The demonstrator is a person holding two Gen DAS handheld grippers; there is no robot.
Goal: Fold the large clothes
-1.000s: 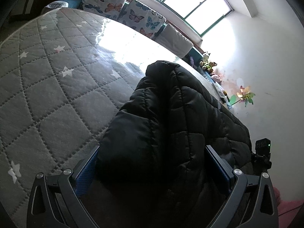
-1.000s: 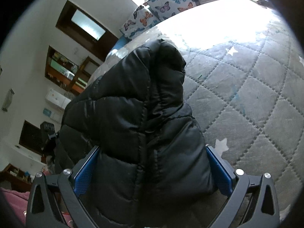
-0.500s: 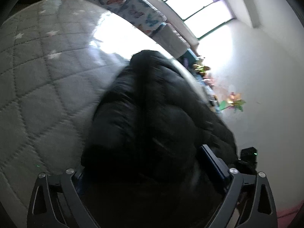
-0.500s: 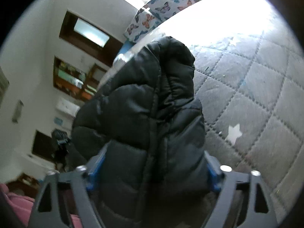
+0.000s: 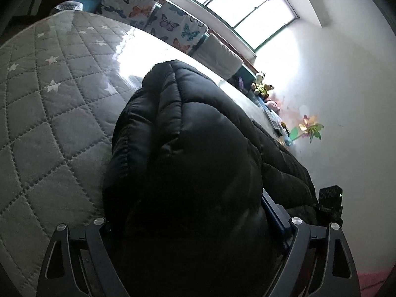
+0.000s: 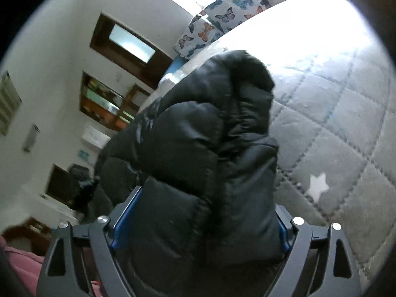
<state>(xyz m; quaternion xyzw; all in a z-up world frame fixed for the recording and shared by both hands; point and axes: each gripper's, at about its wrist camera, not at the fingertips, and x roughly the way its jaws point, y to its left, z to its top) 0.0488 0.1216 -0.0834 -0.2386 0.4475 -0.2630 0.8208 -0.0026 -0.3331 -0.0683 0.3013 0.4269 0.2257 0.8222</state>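
Mid-fold: both hand-held grippers, left & right, are clamping the black puffer jacket, bunched over the quilted bed. Next, prob. carrying the gripped edge across w/ both at 1 level, then laying it flat.

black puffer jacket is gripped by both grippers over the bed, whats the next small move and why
Probably carry the held edge forward and lower it onto the quilt. Both the left gripper and right gripper are clamped on thick folds of the black puffer jacket, which bulges up over the grey star quilt, so the fold is not yet laid flat.
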